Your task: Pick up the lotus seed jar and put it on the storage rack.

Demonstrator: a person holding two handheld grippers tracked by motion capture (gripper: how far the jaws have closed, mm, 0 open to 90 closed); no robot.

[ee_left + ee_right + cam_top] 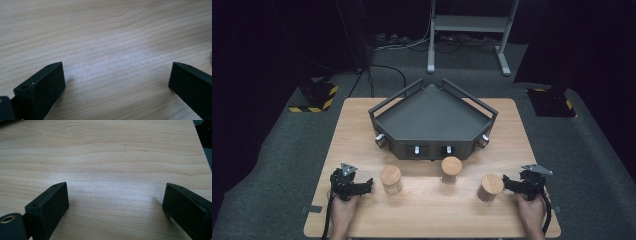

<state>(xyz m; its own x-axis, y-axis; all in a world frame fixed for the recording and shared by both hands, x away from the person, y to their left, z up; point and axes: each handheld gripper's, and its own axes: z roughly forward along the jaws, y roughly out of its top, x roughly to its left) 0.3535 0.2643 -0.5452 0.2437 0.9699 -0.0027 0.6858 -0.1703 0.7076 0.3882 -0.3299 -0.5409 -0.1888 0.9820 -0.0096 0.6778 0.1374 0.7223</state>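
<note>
1. Tools rest low on the pale wooden tabletop, one in each of the person's hands, at the near corners.
2. Left tool: its jaws stand wide apart with nothing between them; in the left gripper view bare wood grain lies in the gap.
3. Right tool: its jaws are likewise spread wide and grip nothing; the right gripper view shows plain tabletop between them.
4. Each tool points inward, toward the other, and each carries a grey three-cornered plate on top.
5. Just ahead of the left tool's tips stands a short round wooden cylinder, upright, close to them but apart.
6. Just ahead of the right tool's tips stands a second short wooden cylinder, upright, very near the jaws; whether they touch I cannot tell.
7. Between the two tools, a little farther from the person, stands a third wooden cylinder, upright and well apart from both.
8. Beyond all three, past both tools, sits a dark five-sided metal tray with raised rails, its front face with small knobs turned toward the cylinders.
</note>
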